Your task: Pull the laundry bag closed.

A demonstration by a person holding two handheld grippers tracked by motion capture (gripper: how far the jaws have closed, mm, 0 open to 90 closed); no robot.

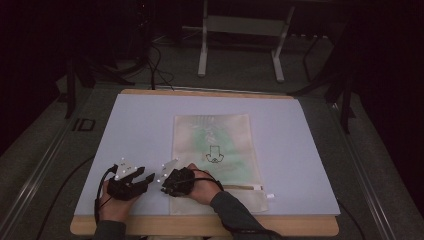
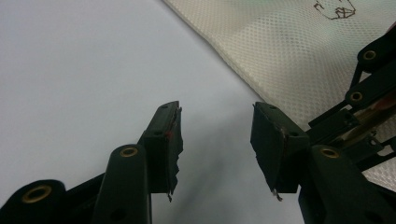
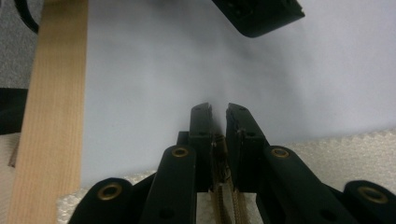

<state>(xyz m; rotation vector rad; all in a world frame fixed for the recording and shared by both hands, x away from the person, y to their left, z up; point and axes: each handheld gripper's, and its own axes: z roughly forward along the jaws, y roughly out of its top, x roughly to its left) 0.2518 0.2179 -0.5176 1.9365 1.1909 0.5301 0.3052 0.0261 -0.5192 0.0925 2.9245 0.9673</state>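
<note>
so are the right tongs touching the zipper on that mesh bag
Touching. In the right gripper view the right tongs stand nearly shut, with the mesh bag's zipper running up between the jaws and pinched there.

Dim room — grey floor, a pale metal stand behind the wood-edged table.

Two black grippers here, left gripper and right gripper, each built of flat linkage bars pinned with brass-coloured rivets. Small white markers dot their tops. A black cable loops off the left one. Left pads look chipped, ragged at the edges, a hint of red showing. Dark grey sleeve on the right arm.
</note>
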